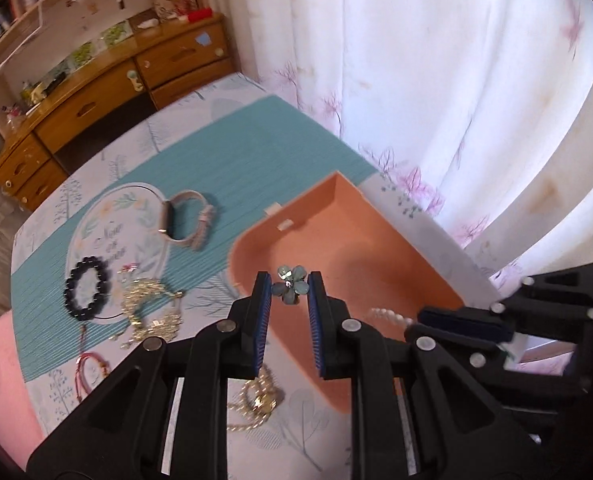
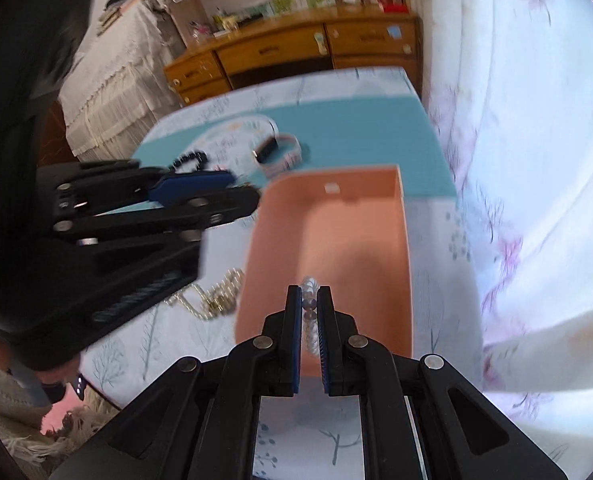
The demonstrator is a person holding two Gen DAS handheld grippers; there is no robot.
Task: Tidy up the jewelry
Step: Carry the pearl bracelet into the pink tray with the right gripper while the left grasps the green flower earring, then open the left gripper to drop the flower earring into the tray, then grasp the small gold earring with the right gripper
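Two claws: you carry both above the pink box (image 1: 376, 256), which sits open on the patterned tablecloth (image 1: 224, 168).
Left claw (image 1: 290, 288): you pinch a green flower brooch (image 1: 289, 285) between its pads.
Right claw (image 2: 309, 300): pressed together on a pearl bracelet (image 2: 309, 308).
Left on the cloth: black bead bracelet (image 1: 86, 290), watch (image 1: 188, 220), gold chains (image 1: 152, 312).

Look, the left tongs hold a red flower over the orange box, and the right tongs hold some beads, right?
Almost. The flower in the left tongs is pale blue-green, not red, as the left wrist view shows. The rest holds: it is over the orange box, and the right tongs pinch some beads.
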